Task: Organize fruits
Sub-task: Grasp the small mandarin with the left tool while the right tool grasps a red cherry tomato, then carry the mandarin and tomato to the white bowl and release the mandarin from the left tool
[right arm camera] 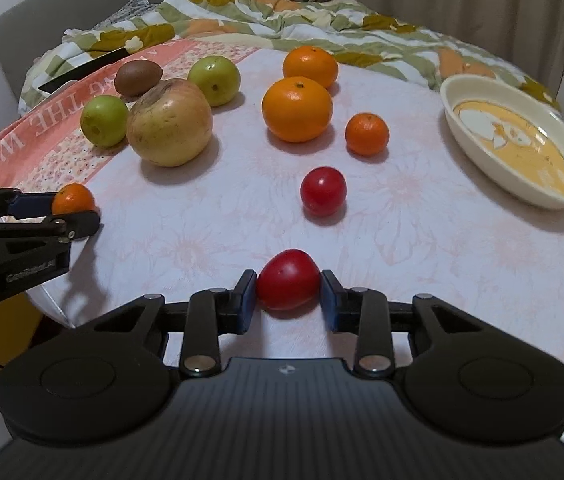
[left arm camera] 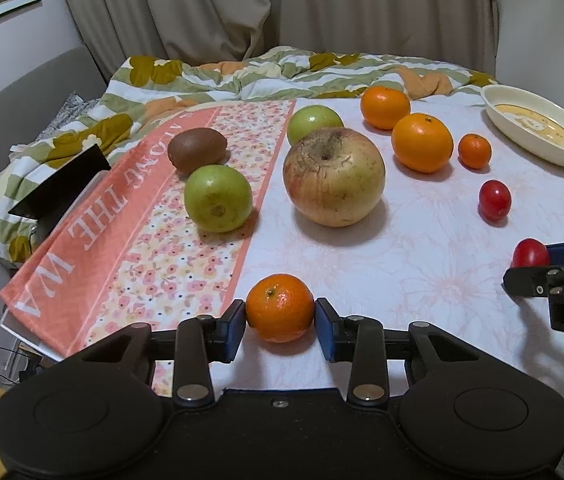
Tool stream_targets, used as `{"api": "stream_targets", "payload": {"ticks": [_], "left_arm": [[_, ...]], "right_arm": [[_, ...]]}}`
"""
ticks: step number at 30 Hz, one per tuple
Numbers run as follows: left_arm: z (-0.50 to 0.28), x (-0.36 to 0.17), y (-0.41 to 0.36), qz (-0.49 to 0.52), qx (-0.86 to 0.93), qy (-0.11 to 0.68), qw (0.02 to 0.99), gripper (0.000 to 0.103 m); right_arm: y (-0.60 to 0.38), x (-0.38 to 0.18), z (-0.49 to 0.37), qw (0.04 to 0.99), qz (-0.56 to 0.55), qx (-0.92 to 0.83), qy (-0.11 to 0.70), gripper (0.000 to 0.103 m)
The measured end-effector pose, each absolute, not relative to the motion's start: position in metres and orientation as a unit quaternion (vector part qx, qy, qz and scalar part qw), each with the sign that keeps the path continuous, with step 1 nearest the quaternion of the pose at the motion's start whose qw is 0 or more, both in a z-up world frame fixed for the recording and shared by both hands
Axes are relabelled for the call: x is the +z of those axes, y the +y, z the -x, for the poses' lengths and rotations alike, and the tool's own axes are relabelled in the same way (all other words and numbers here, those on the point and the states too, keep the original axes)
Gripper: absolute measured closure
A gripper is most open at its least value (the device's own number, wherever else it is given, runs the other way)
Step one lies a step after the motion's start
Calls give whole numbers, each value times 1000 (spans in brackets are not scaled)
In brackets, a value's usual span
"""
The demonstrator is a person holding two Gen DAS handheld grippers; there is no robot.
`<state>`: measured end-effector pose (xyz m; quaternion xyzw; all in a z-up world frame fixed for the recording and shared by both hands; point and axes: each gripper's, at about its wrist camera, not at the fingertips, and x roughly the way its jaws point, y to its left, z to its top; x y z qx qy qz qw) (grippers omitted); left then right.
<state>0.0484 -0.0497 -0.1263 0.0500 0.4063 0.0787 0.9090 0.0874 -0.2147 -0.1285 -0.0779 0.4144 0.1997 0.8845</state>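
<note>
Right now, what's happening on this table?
A person is working two handheld grippers over a table of fruit. The left gripper is shut on a small mandarin at the near edge. The right gripper has its pads against a red tomato. Both fruits sit on the tablecloth, not yet lifted. The apples, kiwi, other oranges and a second tomato lie untouched, and the cream dish holds no fruit.
</note>
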Motion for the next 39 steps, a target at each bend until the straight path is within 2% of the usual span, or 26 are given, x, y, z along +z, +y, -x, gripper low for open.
{"api": "stream_targets", "payload": {"ticks": [8,21,30,39], "left_arm": [[-42,-94,-63,-50,72,392,916,62],[-58,-17,-112,-52,44,347,935,62],[-113,12,-156,-61,-32,320,945,62],[-198,5,-214,-90,-125,328,932,62]], "right_arm": [[-228,-103,-82,893,60,201,398,54],[-296,-24,-77,921,32,162,352,54],[-358,12,-107,940,13,100,325,54],[-403,11,-172,939,-7,55,339,54]]}}
